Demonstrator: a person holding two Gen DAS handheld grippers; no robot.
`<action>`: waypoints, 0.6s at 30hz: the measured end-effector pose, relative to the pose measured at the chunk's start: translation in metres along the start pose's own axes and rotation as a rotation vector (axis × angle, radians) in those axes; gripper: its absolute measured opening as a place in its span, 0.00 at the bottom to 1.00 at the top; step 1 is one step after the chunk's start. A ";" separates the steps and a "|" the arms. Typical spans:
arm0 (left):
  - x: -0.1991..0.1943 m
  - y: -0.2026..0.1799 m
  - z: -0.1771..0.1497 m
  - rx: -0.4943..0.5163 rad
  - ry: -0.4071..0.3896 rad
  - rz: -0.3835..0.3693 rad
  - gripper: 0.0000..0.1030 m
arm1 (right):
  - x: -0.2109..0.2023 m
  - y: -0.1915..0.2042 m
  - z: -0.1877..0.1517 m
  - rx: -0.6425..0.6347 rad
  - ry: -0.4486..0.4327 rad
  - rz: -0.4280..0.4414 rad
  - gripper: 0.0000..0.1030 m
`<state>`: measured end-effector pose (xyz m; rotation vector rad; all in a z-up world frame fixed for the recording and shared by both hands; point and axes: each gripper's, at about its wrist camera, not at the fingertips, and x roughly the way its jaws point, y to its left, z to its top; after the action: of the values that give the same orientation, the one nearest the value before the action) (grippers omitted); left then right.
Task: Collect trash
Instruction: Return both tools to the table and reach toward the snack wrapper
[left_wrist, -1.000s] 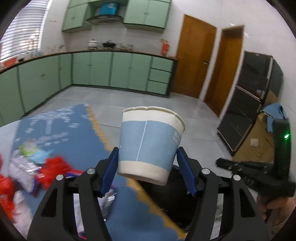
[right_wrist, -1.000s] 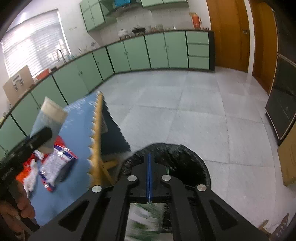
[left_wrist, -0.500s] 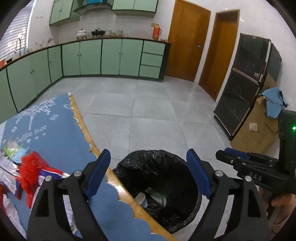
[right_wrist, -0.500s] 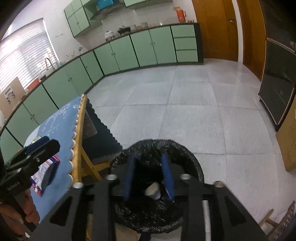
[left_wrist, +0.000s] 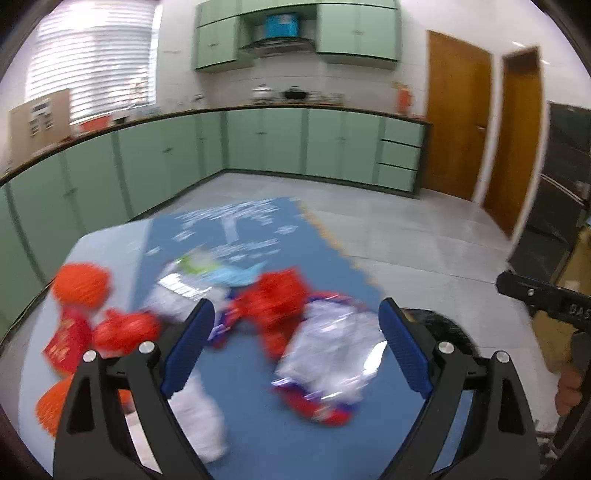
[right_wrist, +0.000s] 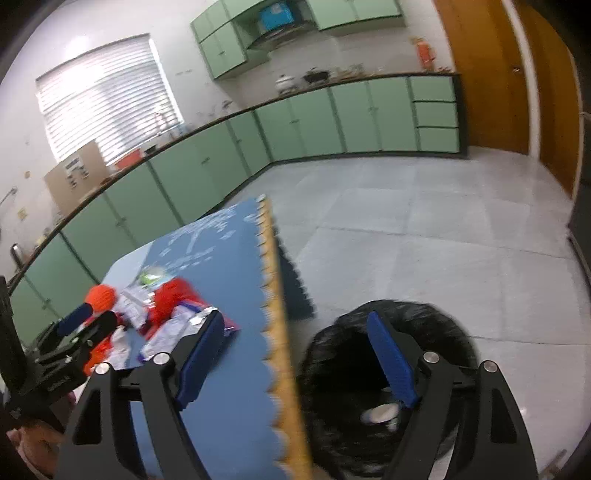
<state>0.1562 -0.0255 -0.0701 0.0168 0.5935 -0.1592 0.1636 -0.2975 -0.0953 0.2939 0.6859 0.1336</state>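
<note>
So both grippers were empty at this point; the left gripper (left_wrist: 295, 343) had its jaws spread wide with nothing between them, and they'd just been opening further; the right gripper (right_wrist: 295, 358) was the same story, jaws just opened up from shut and nothing between them.

Where the trash was: the pile sat on the blue table (left_wrist: 258, 424), right ahead of and under the left gripper; a silvery wrapper with red and blue edges (left_wrist: 328, 354) lay just ahead of its right-hand finger, a crumpled red wrapper (left_wrist: 280, 295) a bit further out between the 2 fingers, a white bag (left_wrist: 195, 417) under its left-hand finger, and orange bits (left_wrist: 81, 286) off to the left; it's all motion-blurred, so I couldn't tell exactly what each piece was.

The black bin bag (right_wrist: 384, 387) was straight under the right gripper, beside the table's scalloped edge (right_wrist: 280, 332); a white cup (right_wrist: 380, 411) was already lying in it.

My guess: the left gripper was the one set up for the next grab, being over the pile while the right hung over the bin; the silvery wrapper looked the easiest, its long side running roughly away from the gripper, so the jaws would close across the narrow way.
</note>
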 end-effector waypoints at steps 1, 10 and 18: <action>-0.001 0.009 -0.003 -0.013 0.007 0.019 0.85 | 0.007 0.009 -0.003 0.000 0.009 0.017 0.76; -0.006 0.054 -0.024 -0.067 0.030 0.121 0.85 | 0.062 0.074 -0.028 -0.090 0.069 0.048 0.81; -0.011 0.072 -0.041 -0.095 0.028 0.148 0.85 | 0.103 0.101 -0.038 -0.142 0.127 -0.001 0.87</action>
<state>0.1358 0.0495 -0.1000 -0.0287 0.6249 0.0129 0.2157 -0.1708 -0.1542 0.1490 0.7987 0.2002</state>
